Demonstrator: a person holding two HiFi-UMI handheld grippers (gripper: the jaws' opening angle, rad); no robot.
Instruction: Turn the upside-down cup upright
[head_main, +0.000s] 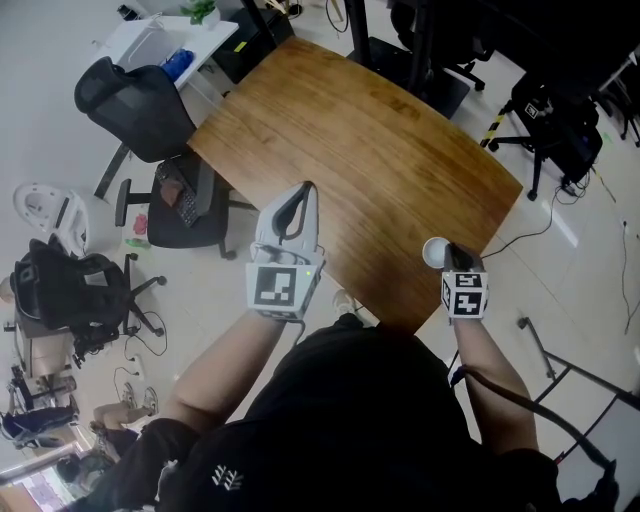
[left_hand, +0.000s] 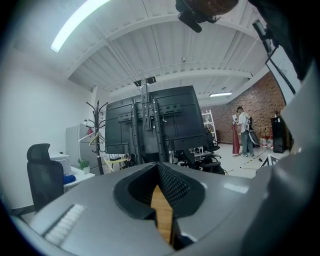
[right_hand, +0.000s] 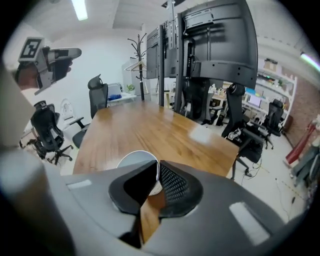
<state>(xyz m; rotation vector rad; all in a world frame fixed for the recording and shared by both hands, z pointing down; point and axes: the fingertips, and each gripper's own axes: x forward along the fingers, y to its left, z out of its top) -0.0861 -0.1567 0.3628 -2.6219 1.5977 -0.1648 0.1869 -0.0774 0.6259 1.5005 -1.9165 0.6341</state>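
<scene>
Two grippers: right gripper (right_hand: 156, 169) fingers (right_hand: 175, 186) pinch the cup (right_hand: 132, 159) at its 3 o'clock edge so I can flip it; left gripper (left_hand: 158, 169) fingers (left_hand: 174, 186) sit pressed together, empty.

We find the cup (head_main: 434, 251) on the table (head_main: 350, 150), at its near right edge (an office chair (head_main: 135, 100) stands left of it).
</scene>
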